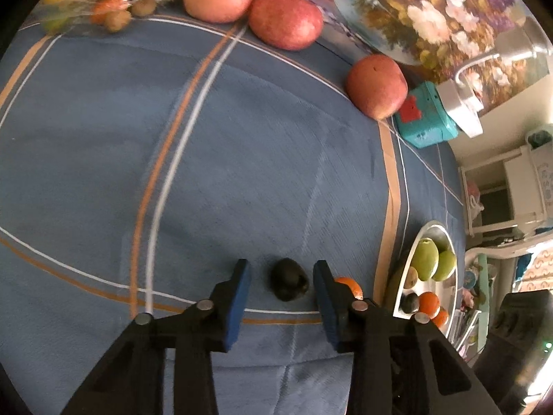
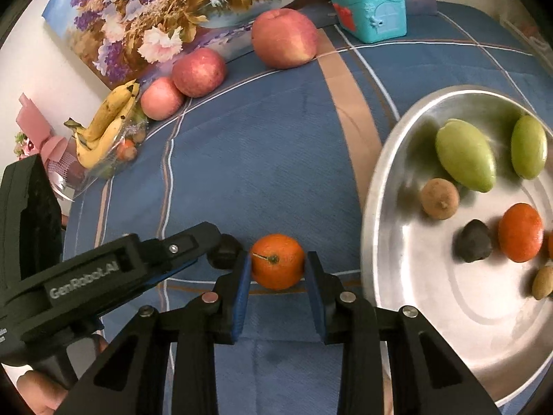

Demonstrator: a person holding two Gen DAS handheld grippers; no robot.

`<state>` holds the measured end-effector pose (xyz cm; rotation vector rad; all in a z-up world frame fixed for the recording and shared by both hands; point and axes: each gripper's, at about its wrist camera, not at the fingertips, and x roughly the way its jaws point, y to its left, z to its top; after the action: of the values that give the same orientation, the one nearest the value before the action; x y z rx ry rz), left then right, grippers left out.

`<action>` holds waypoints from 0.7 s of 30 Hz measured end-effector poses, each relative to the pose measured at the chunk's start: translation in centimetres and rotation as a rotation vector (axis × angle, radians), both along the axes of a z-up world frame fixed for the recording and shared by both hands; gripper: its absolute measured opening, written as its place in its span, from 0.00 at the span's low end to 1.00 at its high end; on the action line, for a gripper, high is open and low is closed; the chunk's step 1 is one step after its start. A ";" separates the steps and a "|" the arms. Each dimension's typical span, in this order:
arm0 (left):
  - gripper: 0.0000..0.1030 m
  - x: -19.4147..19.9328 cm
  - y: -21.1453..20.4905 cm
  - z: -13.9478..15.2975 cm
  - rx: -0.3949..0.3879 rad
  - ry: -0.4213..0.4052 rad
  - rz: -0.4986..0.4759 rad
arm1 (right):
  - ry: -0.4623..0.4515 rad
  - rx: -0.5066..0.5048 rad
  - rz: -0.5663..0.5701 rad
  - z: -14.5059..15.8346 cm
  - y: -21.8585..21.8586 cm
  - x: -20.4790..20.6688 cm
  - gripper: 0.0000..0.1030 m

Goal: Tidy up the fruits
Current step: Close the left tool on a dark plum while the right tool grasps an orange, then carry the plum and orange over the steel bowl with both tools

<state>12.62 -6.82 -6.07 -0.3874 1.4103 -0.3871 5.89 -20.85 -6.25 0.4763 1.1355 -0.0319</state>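
A small dark fruit (image 1: 289,279) lies on the blue cloth between the tips of my open left gripper (image 1: 281,273), with gaps on both sides. It also shows in the right wrist view (image 2: 224,250), partly behind the left gripper's finger (image 2: 193,238). An orange (image 2: 277,261) sits between the blue pads of my right gripper (image 2: 278,264), which is closed against it on both sides. In the left wrist view the orange (image 1: 347,285) peeks out behind the right finger. A metal tray (image 2: 387,180) at the right holds green fruits, oranges, a dark fruit and brown fruits.
Three red apples (image 2: 284,38) (image 2: 199,72) (image 2: 161,98) line the back of the cloth by a flower painting (image 2: 166,10). Bananas (image 2: 107,128) lie in a clear bag at the far left. A teal box (image 2: 368,8) stands at the back right.
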 end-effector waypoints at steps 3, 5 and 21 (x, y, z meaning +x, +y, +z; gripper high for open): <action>0.25 -0.2 -0.7 -0.2 0.005 0.002 -0.016 | -0.001 0.012 -0.005 -0.1 -0.3 -0.2 0.31; 0.24 -0.3 -0.9 -0.1 0.014 -0.006 -0.019 | -0.003 0.014 -0.005 0.0 -0.4 -0.3 0.31; 0.23 -1.5 -1.7 3.9 -0.032 -0.075 -0.027 | -0.080 0.041 -0.005 3.4 -1.5 -2.7 0.30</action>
<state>11.10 -8.48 -2.20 -0.3765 1.3391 -0.4421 3.23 -22.33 -2.90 0.5123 1.0586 0.0064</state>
